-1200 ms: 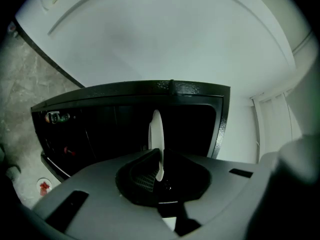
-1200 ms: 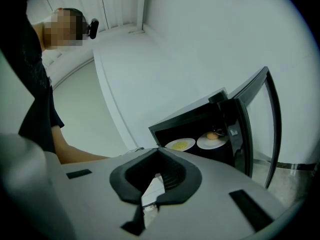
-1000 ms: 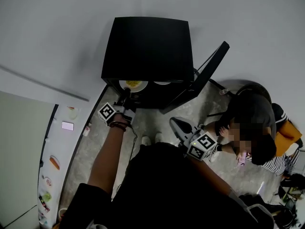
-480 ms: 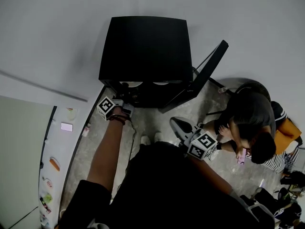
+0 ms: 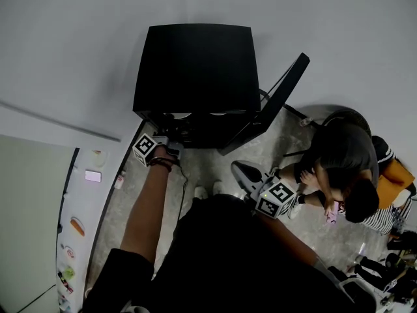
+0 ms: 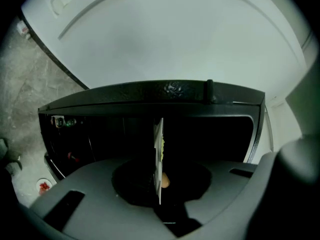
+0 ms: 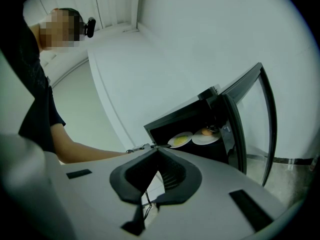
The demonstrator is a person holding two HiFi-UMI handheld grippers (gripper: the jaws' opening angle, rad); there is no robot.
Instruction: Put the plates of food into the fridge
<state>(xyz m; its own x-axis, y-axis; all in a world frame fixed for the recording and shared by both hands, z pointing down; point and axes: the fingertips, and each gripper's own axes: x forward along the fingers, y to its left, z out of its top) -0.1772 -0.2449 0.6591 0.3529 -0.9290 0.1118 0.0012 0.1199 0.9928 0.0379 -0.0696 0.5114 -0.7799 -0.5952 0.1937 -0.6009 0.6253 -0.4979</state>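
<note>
The black fridge (image 5: 195, 70) stands with its door (image 5: 270, 106) swung open to the right. My left gripper (image 5: 169, 128) reaches into its front and is shut on the rim of a white plate of yellow food (image 6: 158, 154), which the left gripper view shows edge-on between the jaws. In the right gripper view that plate (image 7: 180, 139) lies on a shelf beside a second plate with a brown piece of food (image 7: 206, 136). In the head view only pale slivers of both plates (image 5: 180, 115) show. My right gripper (image 5: 244, 173) hangs back near my body, shut and empty (image 7: 158, 154).
A person (image 5: 342, 168) sits on the floor to the right, close to the open door. A long pale counter (image 5: 81, 201) with small food items and a pink card (image 5: 92, 175) runs along the left. Grey floor (image 5: 215, 168) lies between me and the fridge.
The left gripper has pushed the plate of yellow food deeper into the fridge; it showed whole at the fridge's front edge and is now only a sliver. The right gripper has stayed put.
</note>
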